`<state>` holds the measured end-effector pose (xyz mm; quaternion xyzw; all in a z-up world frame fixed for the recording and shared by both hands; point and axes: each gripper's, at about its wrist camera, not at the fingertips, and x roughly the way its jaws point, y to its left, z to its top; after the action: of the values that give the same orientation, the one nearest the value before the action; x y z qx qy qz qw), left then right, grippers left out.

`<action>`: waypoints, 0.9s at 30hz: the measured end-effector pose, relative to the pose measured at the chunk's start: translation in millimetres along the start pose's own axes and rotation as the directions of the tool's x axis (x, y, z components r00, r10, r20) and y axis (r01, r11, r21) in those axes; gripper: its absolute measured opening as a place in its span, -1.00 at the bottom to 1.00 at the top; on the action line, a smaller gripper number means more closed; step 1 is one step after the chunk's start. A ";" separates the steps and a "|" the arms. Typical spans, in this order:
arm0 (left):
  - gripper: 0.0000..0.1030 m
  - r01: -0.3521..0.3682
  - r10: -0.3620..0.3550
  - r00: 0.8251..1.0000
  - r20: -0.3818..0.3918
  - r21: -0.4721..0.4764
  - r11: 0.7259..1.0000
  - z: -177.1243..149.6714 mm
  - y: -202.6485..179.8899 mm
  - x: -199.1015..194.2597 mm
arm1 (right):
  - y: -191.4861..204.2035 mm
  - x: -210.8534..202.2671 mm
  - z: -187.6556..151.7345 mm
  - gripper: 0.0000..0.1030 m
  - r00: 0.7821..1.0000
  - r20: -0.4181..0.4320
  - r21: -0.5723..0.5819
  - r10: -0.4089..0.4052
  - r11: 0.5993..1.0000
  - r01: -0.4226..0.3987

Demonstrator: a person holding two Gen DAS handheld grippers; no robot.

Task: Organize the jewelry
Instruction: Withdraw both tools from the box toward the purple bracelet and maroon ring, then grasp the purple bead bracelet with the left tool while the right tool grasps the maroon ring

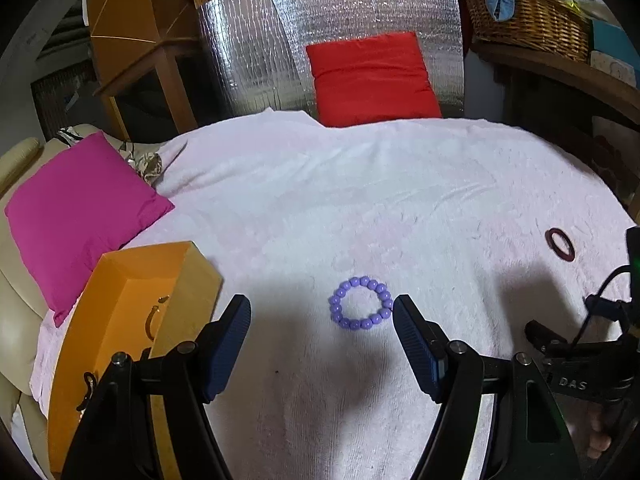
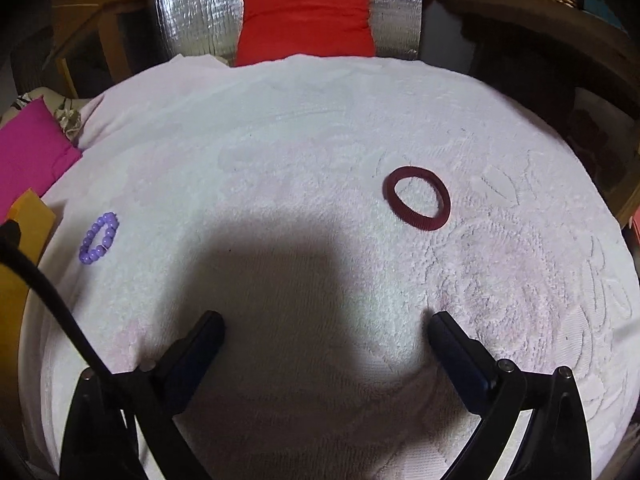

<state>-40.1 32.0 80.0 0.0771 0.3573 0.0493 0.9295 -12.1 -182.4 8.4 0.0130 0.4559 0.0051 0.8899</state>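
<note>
A lived-in home room: a square magenta cushion (image 1: pixel 80 212), red fabric pillow (image 1: pixel 372 80), woven wicker basket (image 1: pixel 528 24) and cream sofa (image 1: pixel 16 280).

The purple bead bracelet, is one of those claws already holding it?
No, the purple bead bracelet lies loose on the towel between the open left gripper.

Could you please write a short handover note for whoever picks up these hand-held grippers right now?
Left hand-held gripper: open, empty, lined up just short of the purple bead bracelet lying on the white towel.
Right hand-held gripper: open, empty, above the towel, with the dark red ring band ahead and a little to its right.
Orange box: open at the towel's left edge, with a few small pieces already inside.
Left: put the bracelet and the band into the box.
</note>
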 end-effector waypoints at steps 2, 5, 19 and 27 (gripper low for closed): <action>0.44 0.003 -0.003 1.000 -0.020 -0.001 1.000 -1.6 -0.8 5.6 | 1.7 -1.8 -2.6 1.00 1.000 0.002 -0.044 0.001 0.999 -0.001; 0.44 0.027 -0.029 0.997 -0.070 -0.035 0.999 -4.9 2.3 17.3 | 0.8 -3.4 -5.0 1.00 1.000 0.011 -0.073 0.019 0.997 -0.018; 0.44 0.063 -0.068 0.990 -0.121 -0.051 0.997 -23.1 -7.2 38.4 | 9.0 -17.0 -33.1 1.00 0.991 0.132 -0.058 -0.002 0.998 0.010; 0.44 0.058 -0.074 0.989 -0.128 -0.125 0.990 -19.3 13.9 46.5 | 0.9 -16.4 -32.4 1.00 0.992 0.124 -0.035 0.013 0.999 -0.009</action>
<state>-19.1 54.5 37.9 0.0054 0.4171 0.0451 0.9077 -47.9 -181.3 2.8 0.0006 0.3993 0.0171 0.9167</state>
